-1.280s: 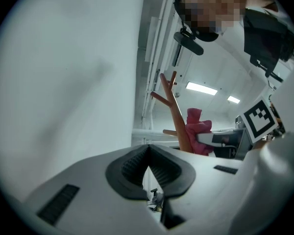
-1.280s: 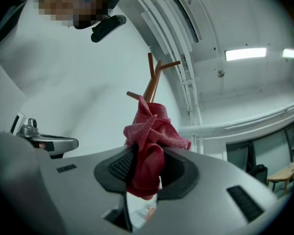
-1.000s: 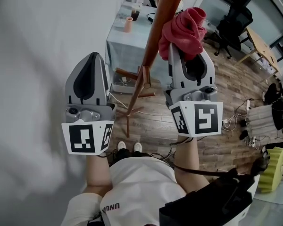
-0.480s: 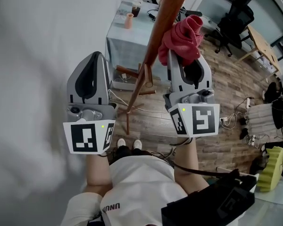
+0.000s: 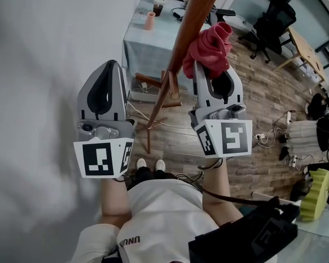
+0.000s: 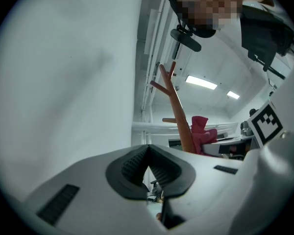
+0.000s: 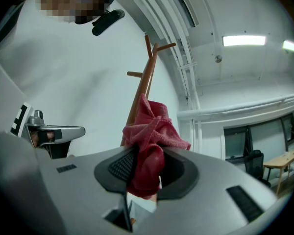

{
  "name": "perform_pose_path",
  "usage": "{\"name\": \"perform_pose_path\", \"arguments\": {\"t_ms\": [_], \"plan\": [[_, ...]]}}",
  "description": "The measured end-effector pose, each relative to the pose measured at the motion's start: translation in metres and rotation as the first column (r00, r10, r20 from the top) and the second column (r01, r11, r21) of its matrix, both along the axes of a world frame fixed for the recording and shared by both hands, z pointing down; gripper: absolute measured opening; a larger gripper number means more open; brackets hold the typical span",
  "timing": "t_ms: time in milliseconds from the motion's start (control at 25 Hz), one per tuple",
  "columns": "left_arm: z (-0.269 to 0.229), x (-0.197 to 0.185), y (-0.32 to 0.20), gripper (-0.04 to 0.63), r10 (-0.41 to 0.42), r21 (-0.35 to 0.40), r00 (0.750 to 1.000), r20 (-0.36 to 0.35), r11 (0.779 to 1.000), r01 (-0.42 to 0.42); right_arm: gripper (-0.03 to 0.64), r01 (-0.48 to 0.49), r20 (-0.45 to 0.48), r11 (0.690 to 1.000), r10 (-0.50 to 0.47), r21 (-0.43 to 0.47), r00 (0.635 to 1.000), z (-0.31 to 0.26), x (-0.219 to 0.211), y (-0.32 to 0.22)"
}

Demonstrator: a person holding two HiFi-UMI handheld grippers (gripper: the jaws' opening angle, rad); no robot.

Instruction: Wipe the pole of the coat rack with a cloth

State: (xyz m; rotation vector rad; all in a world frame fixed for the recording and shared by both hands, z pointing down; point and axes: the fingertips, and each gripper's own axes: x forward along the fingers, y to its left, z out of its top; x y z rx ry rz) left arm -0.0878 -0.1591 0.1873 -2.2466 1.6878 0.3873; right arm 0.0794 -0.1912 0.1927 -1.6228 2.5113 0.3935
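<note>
1. Right gripper (image 5: 215, 73): jaws clamped on a red cloth (image 5: 208, 45); in the right gripper view the cloth (image 7: 149, 146) fills the gap between the pads of the gripper (image 7: 144, 168), a bunch standing above the tips and a fold hanging below.
2. Cloth position: it sits at the right side of the pole (image 5: 193, 21) in my head view, its left edge seeming to touch the wood; in the right gripper view the bunch overlaps the pole (image 7: 143, 82) just below the pegs.
3. Left gripper (image 5: 112, 67): jaws closed tip to tip on nothing; in the left gripper view the pads of the gripper (image 6: 148, 153) meet at the top; it is held left of the pole and clear of it, near the white wall (image 5: 49, 64).
4. From the left gripper view, the pole (image 6: 179, 116) and the cloth (image 6: 202, 131) show beyond the jaws, cloth to the right of the pole.
5. Pole: brown wood, slanting through the head view; rack legs (image 5: 153, 114) spread on the plank floor (image 5: 263, 119).
6. Surroundings: table (image 5: 148, 43) behind the rack with a cup (image 5: 149, 21) on it; office chair (image 5: 274, 23) at upper right.
</note>
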Motion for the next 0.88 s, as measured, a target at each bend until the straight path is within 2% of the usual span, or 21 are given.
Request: {"name": "perform_pose_path", "arguments": {"t_ms": [880], "plan": [[0.018, -0.006, -0.002, 0.012, -0.008, -0.051, 1.000, -0.008, 0.999, 0.008, 0.114, -0.014, -0.034, 0.993, 0.010, -0.116, 0.999, 0.045, -0.001, -0.003]]}}
